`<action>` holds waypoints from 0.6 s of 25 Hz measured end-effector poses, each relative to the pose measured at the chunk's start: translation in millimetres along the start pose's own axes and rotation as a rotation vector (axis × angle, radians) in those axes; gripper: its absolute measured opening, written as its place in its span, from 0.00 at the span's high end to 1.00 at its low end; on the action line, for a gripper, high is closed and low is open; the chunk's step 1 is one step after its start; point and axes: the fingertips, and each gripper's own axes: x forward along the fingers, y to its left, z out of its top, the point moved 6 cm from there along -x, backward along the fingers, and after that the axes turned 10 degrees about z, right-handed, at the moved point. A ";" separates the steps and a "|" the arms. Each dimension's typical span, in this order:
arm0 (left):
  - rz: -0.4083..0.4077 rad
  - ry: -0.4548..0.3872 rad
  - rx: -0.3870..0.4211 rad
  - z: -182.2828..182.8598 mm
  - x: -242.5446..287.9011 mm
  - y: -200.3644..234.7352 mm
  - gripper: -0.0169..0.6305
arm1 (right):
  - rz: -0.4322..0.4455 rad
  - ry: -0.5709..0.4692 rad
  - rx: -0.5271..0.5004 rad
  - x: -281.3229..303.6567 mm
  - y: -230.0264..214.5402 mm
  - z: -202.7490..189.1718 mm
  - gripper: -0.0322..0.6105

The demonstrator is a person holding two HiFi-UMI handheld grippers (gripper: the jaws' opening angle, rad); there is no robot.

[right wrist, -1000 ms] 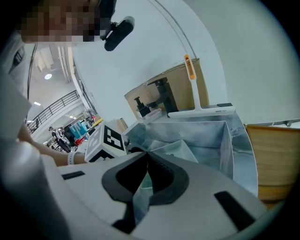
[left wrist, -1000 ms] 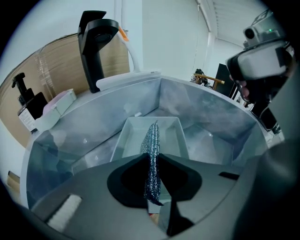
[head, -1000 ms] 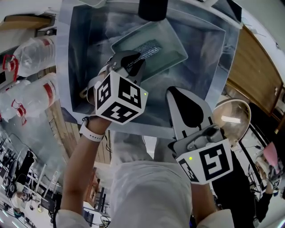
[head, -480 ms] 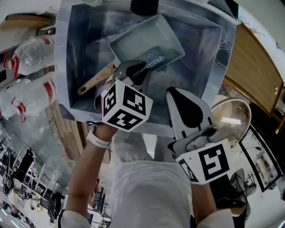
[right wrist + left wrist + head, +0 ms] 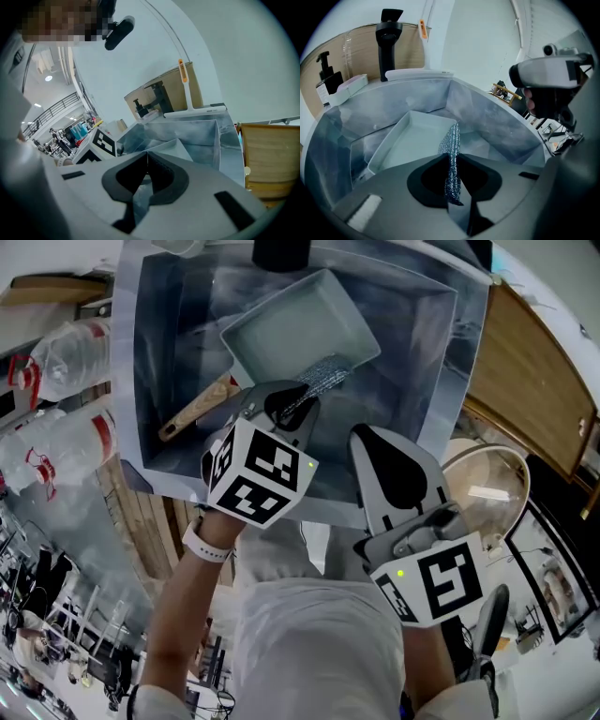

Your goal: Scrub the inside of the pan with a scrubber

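Two grippers are in view. The left gripper (image 5: 292, 404) is clamped on a silvery mesh scrubber (image 5: 326, 374), its jaws closed down to the pad's thickness. The pan (image 5: 281, 324), pale and rectangular with a wooden handle (image 5: 195, 411), lies inside the steel sink (image 5: 155, 352). The scrubber's free end reaches the pan's near corner and appears to touch it, though contact is unconfirmed. The right gripper (image 5: 394, 465) hangs by the sink's near rim, jaws together and holding nothing.

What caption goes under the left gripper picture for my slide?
Left gripper pinching a sparkly scrubber over the pale pan in the sink.
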 end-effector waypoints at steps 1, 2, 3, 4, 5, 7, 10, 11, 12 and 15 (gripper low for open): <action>-0.005 0.000 -0.012 0.7 -0.1 0.8 0.87 | -0.002 -0.001 0.002 -0.5 -0.7 0.0 0.94; -0.009 -0.002 -0.025 1.4 0.1 1.4 0.87 | -0.003 -0.002 0.004 -1.0 -1.5 -0.1 0.94; -0.011 -0.003 -0.032 2.2 0.5 1.6 0.87 | -0.005 -0.002 0.006 -1.2 -2.3 -0.3 0.94; -0.011 -0.005 -0.033 3.1 1.4 1.5 0.87 | -0.006 -0.003 0.007 -1.2 -3.0 -0.6 0.94; -0.011 -0.007 -0.029 4.5 2.9 1.1 0.87 | -0.006 -0.005 0.009 -1.0 -3.5 -0.8 0.94; -0.015 -0.015 -0.022 10.0 7.8 -0.7 0.87 | -0.007 -0.007 0.011 -0.4 -4.7 -1.3 0.94; -0.028 -0.032 -0.011 24.9 18.2 -6.1 0.87 | -0.012 -0.007 0.015 -0.5 -7.0 -2.3 0.94; -0.032 -0.036 -0.003 30.0 21.4 -7.9 0.87 | -0.014 -0.008 0.016 -0.6 -7.5 -2.1 0.94; -0.034 -0.038 0.007 34.0 23.7 -9.4 0.87 | -0.018 -0.010 0.018 -0.7 -8.0 -1.6 0.94; -0.033 -0.037 0.030 36.2 24.3 -10.1 0.87 | -0.030 -0.014 0.020 -1.2 -9.9 -0.3 0.94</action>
